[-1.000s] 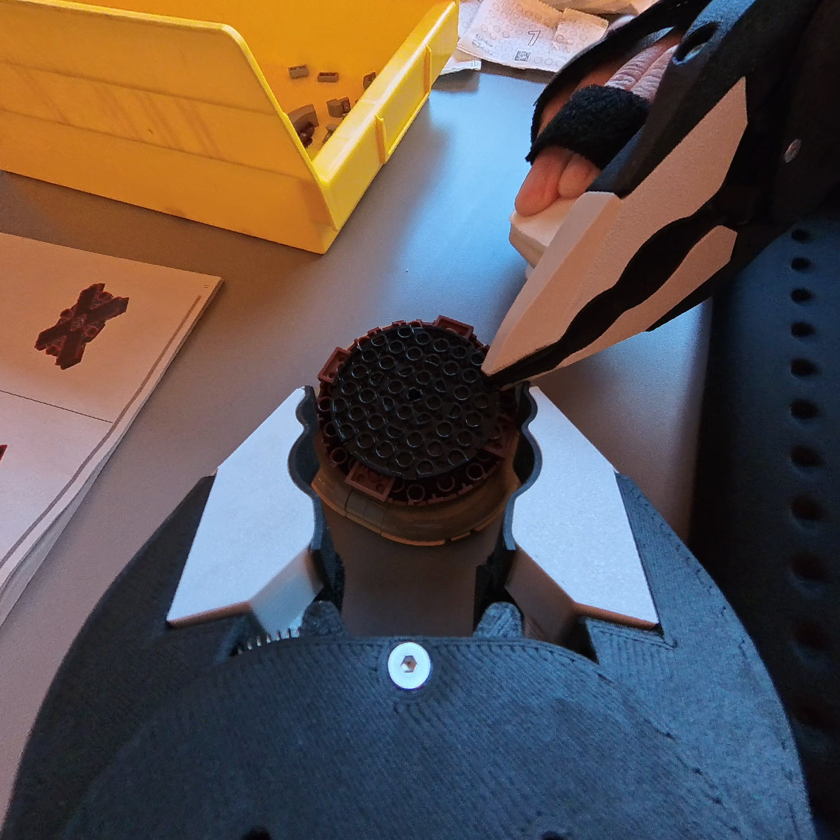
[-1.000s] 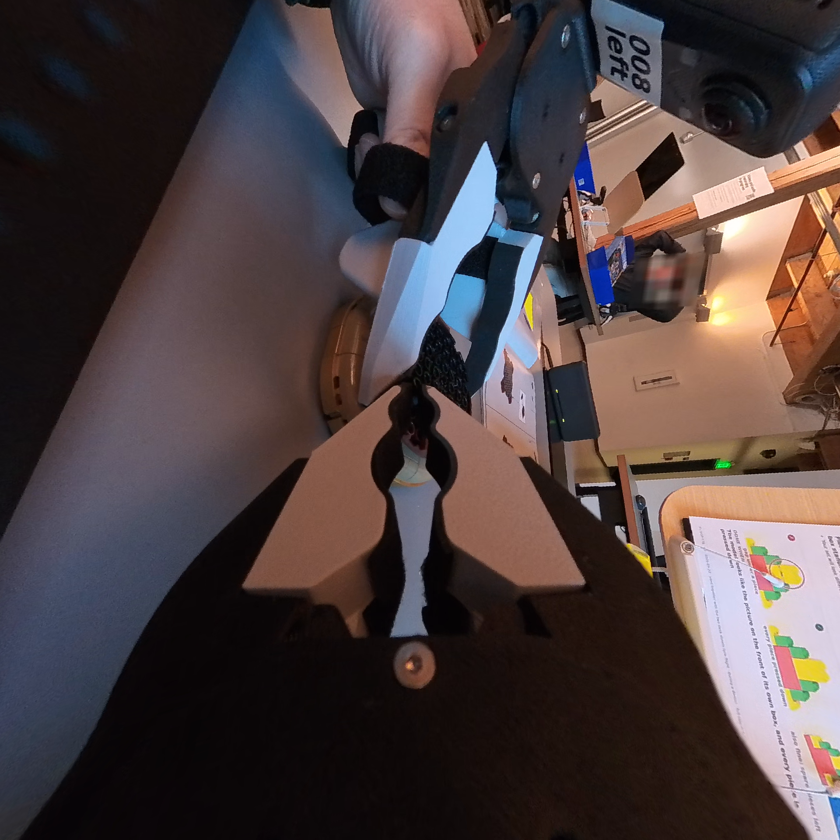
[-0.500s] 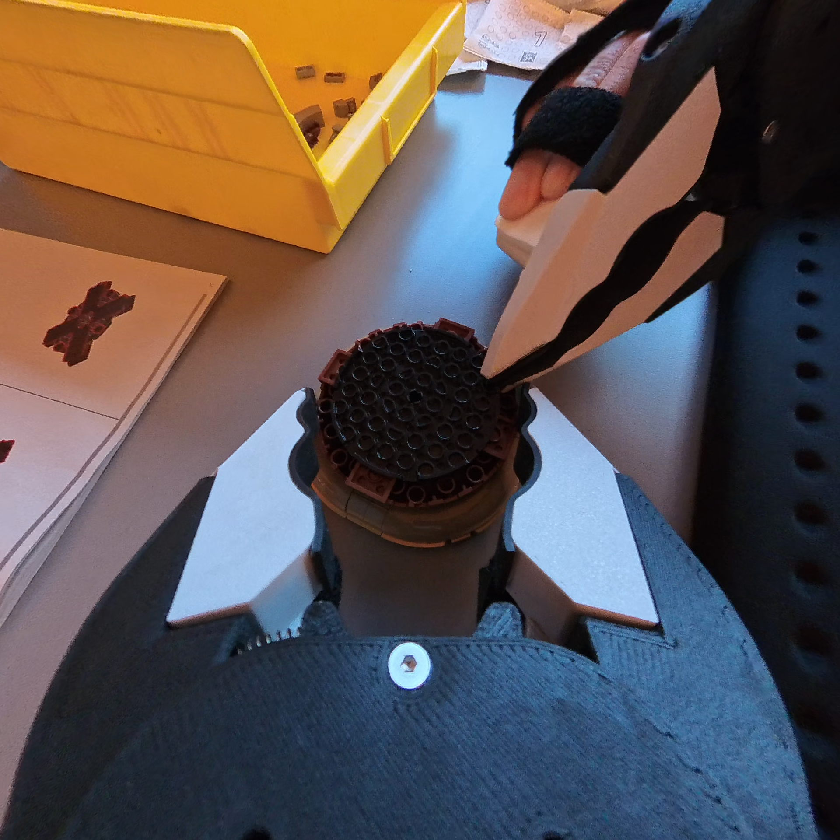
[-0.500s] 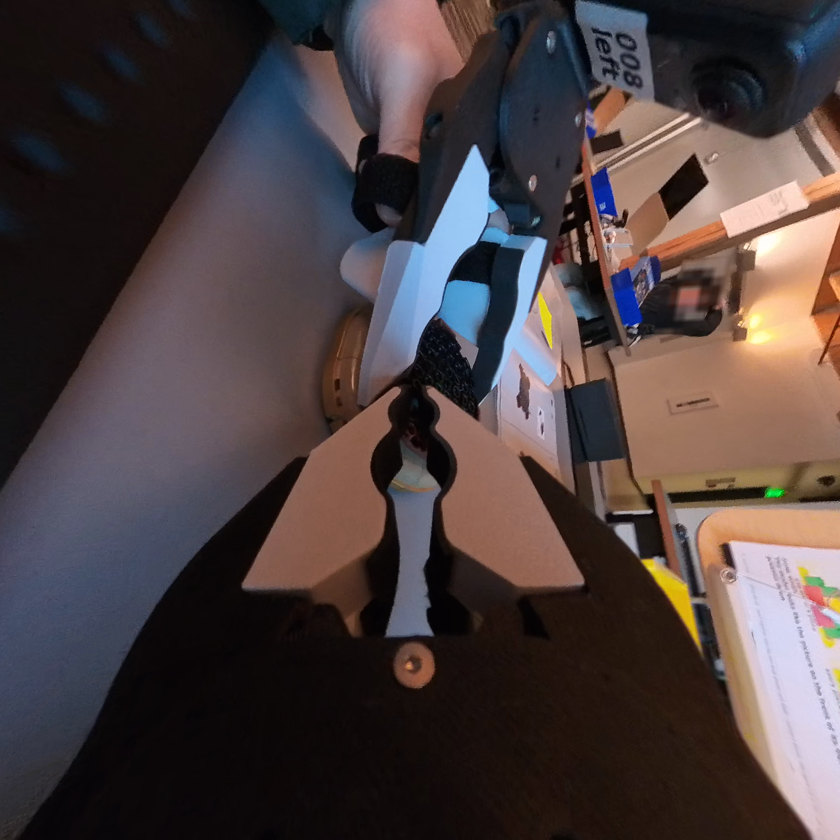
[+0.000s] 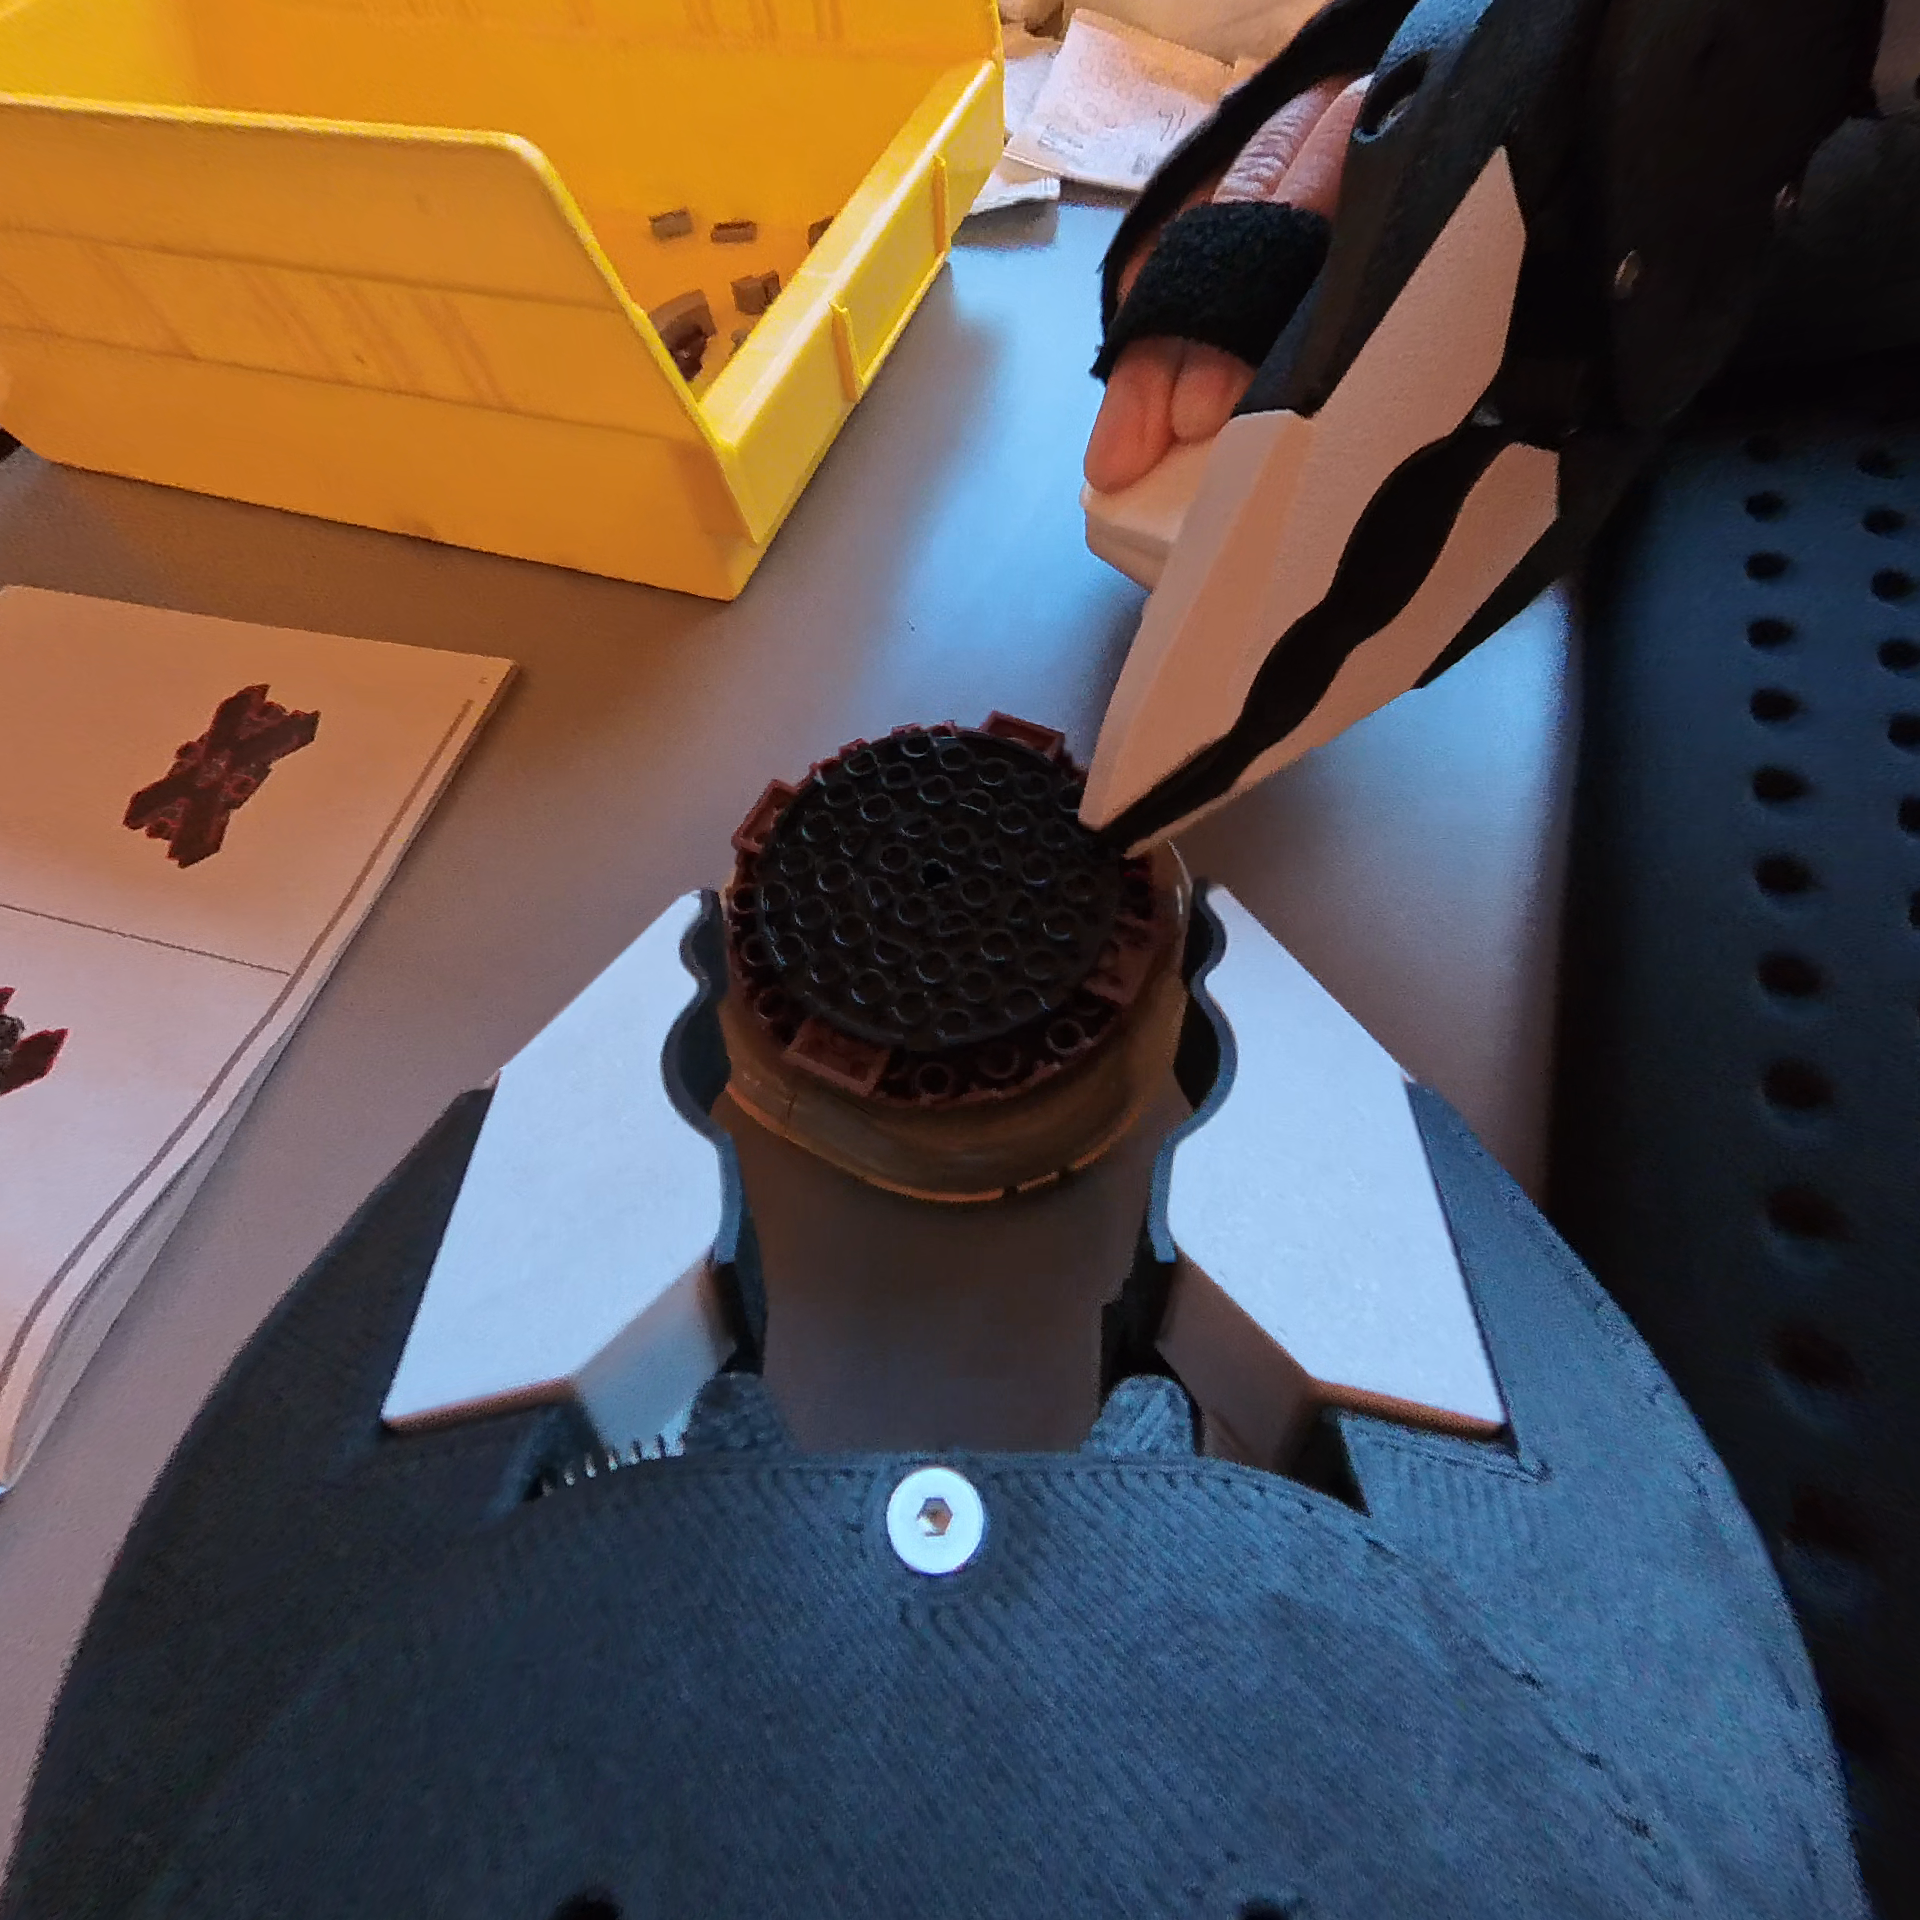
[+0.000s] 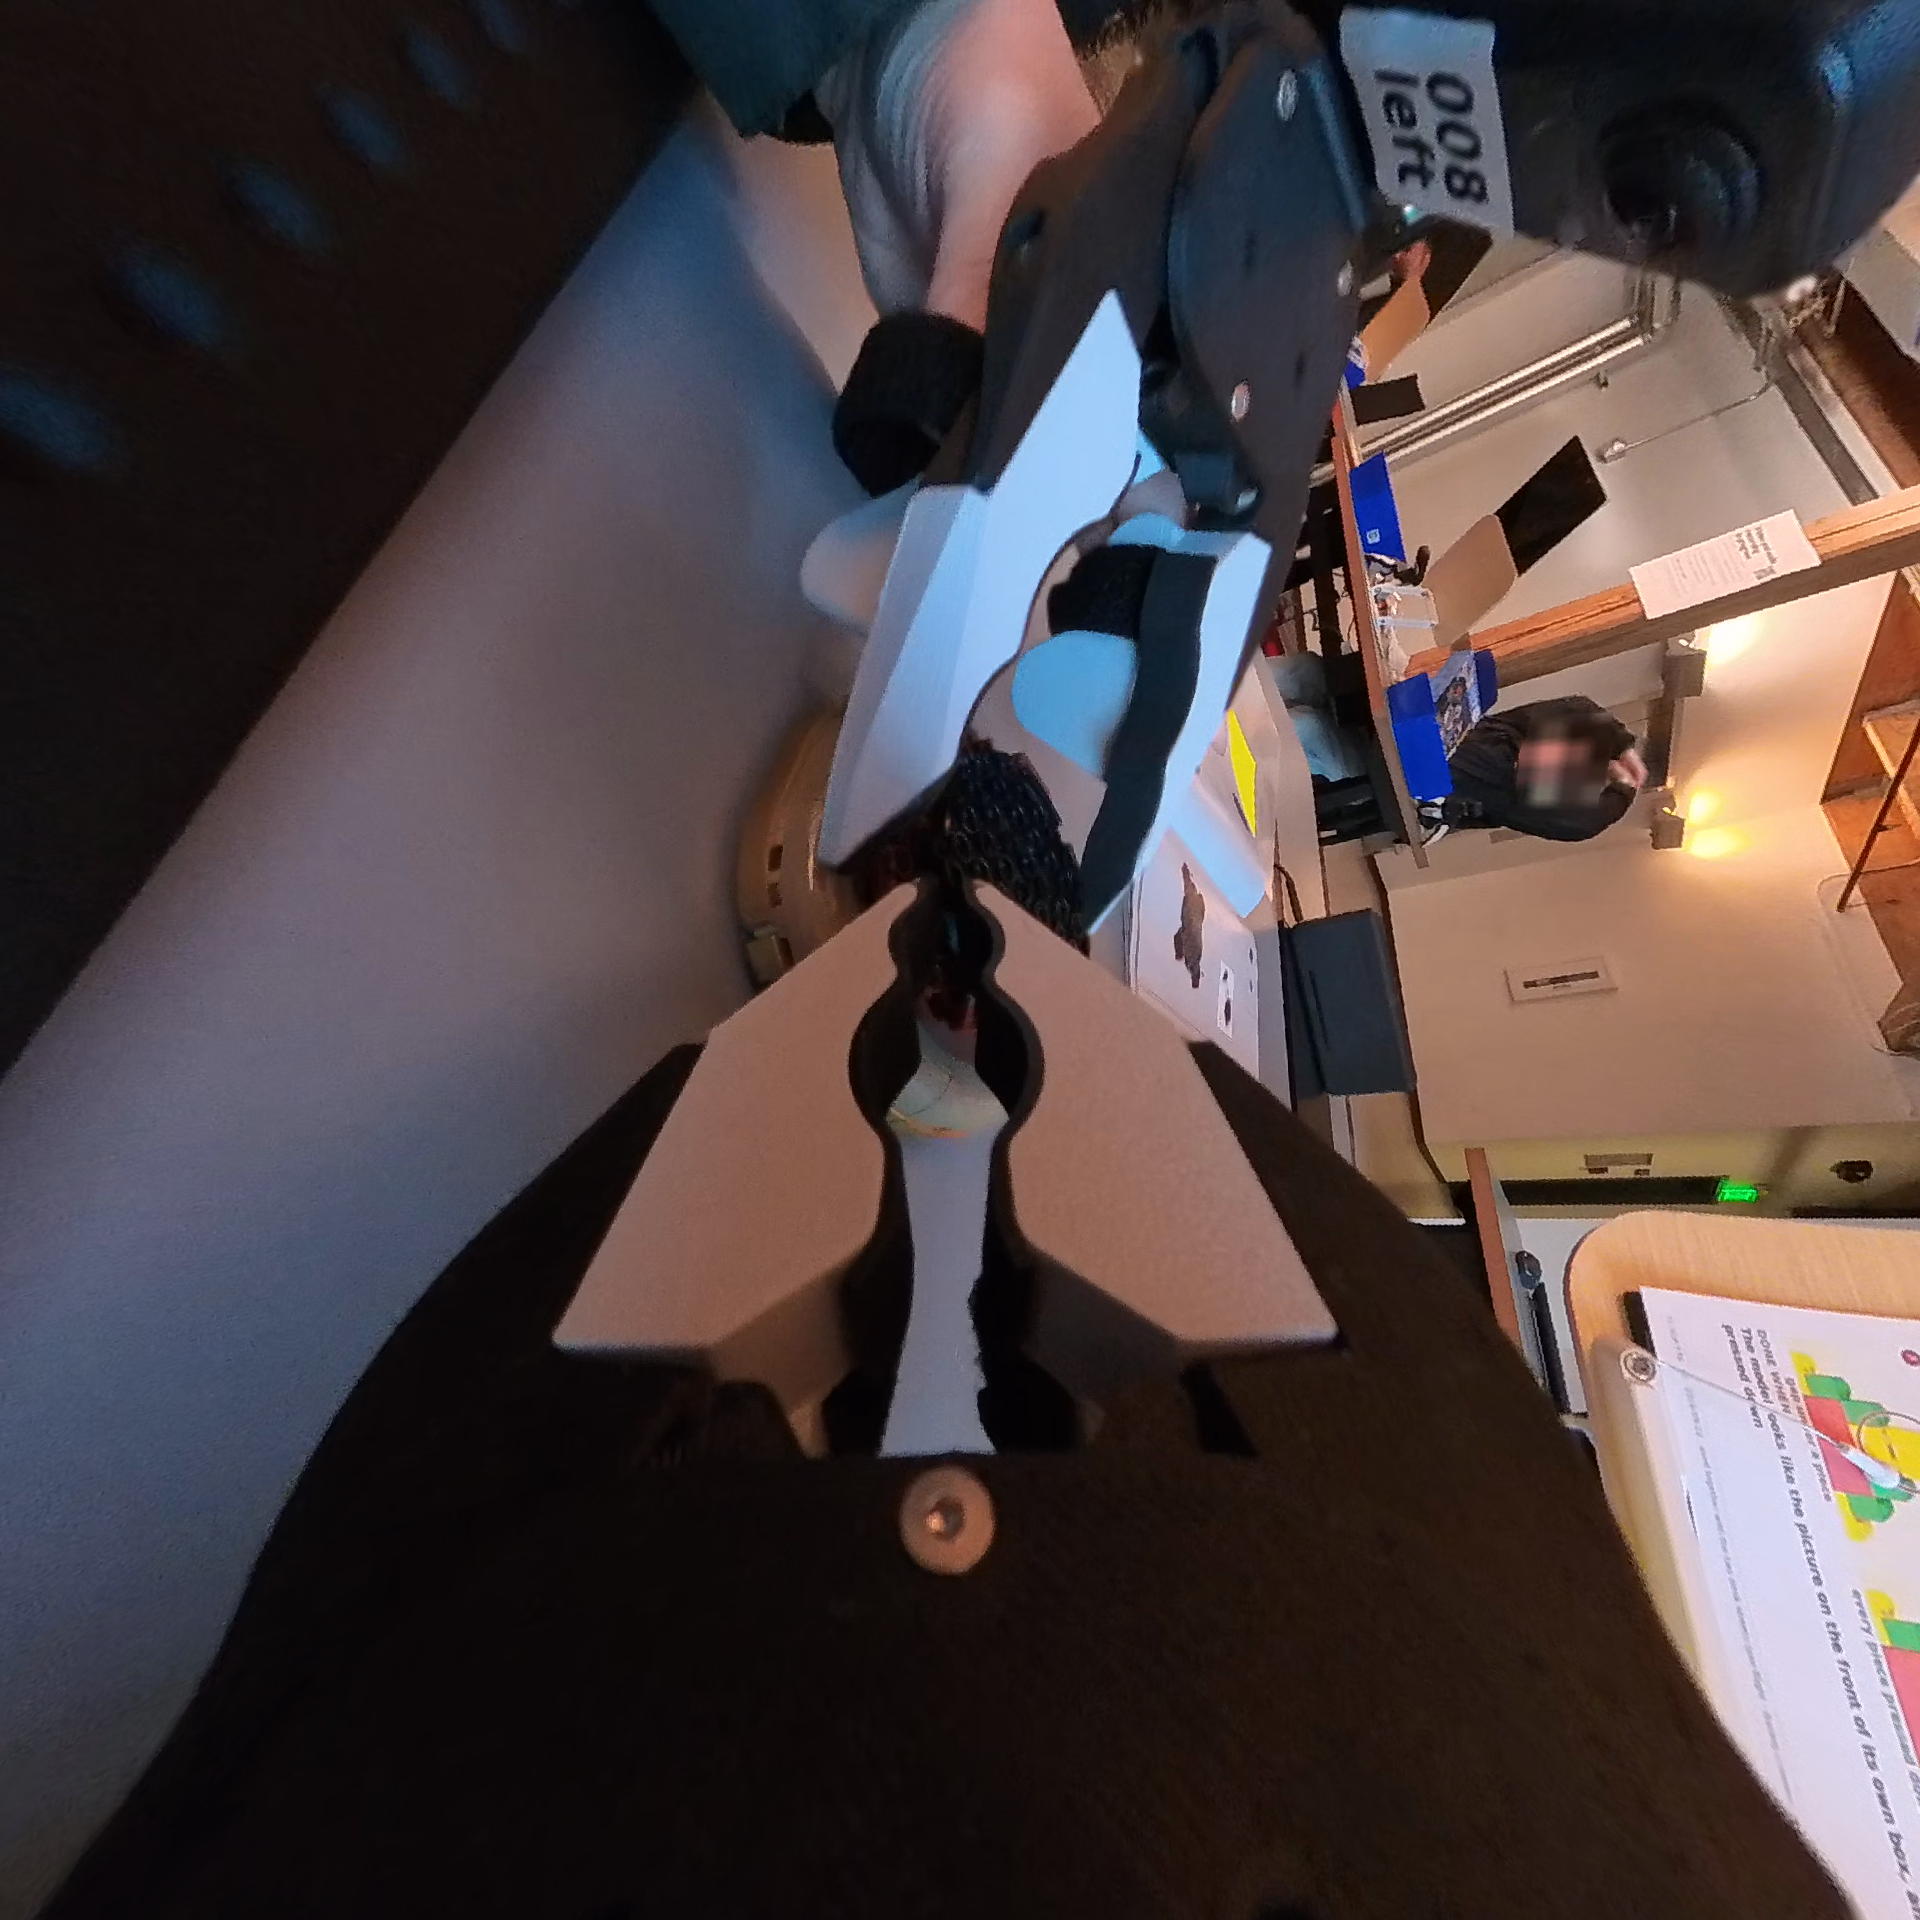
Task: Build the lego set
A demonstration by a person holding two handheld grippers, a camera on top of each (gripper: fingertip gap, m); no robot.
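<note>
Two grippers on one piece here! The left gripper [image 5: 940, 997] has its fingers clamped around the round black-and-reddish-brown studded lego assembly [image 5: 935, 914], held just above the grey worktop [image 5: 582, 613]. In comes the right gripper [image 5: 1117, 831], fingers pinched almost shut, tips touching the disc's far right rim; whether they hold a small piece there, I cannot tell.

Progress, as I judge it: the disc looks well built up, layered plates on a tan ring, but loose dark pieces wait in the yellow plastic bin [image 5: 748, 416], and the open instruction booklet [image 5: 208, 831] lies left, so plenty remains.

Room is tight on the right, where a dark perforated chair back [image 5: 1766, 935] stands close beside the worktop edge. Left of the disc there is open worktop before the booklet; ahead, bare surface up to the bin.
</note>
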